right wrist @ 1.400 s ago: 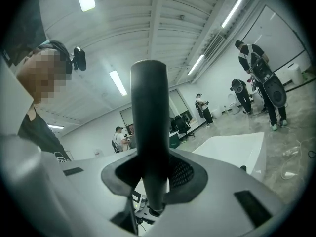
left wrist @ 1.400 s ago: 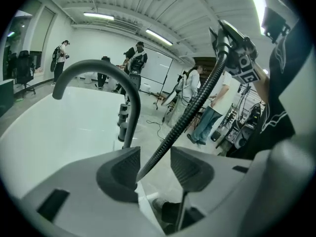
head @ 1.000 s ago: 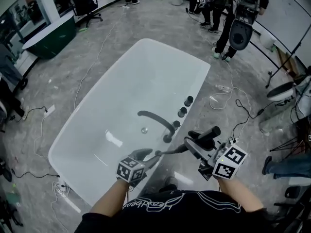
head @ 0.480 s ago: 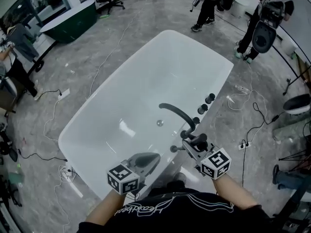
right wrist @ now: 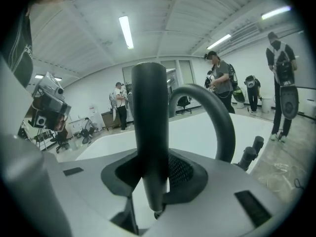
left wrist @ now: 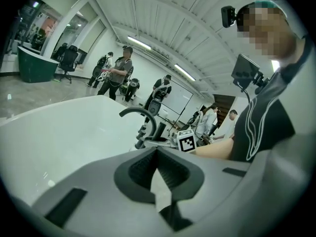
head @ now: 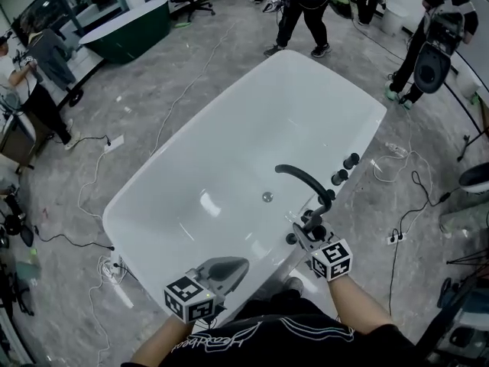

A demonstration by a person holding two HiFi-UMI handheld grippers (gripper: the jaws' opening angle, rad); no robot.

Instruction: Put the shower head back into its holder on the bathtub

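Observation:
The white bathtub [head: 229,151] lies lengthwise ahead of me, with a black arched spout [head: 306,180] and black knobs [head: 344,168] on its right rim. My right gripper [head: 304,231] is at that rim just short of the spout, shut on the black shower head [head: 312,221]. In the right gripper view its handle [right wrist: 150,132] stands upright between the jaws, in front of the spout [right wrist: 219,117]. Whether it sits in a holder is hidden. My left gripper [head: 238,264] hovers over the tub's near end, shut and empty, apart from the shower head [left wrist: 148,139].
Cables [head: 405,182] trail across the grey floor right of the tub, with more [head: 107,270] at its near left corner. Several people [head: 302,6] stand beyond the far end. A dark green tub [head: 126,33] stands at the back left.
My right gripper has sunk with the shower head to the tub's rim beside the spout. My left gripper has drawn away from the shower head's thin end, toward the near left.

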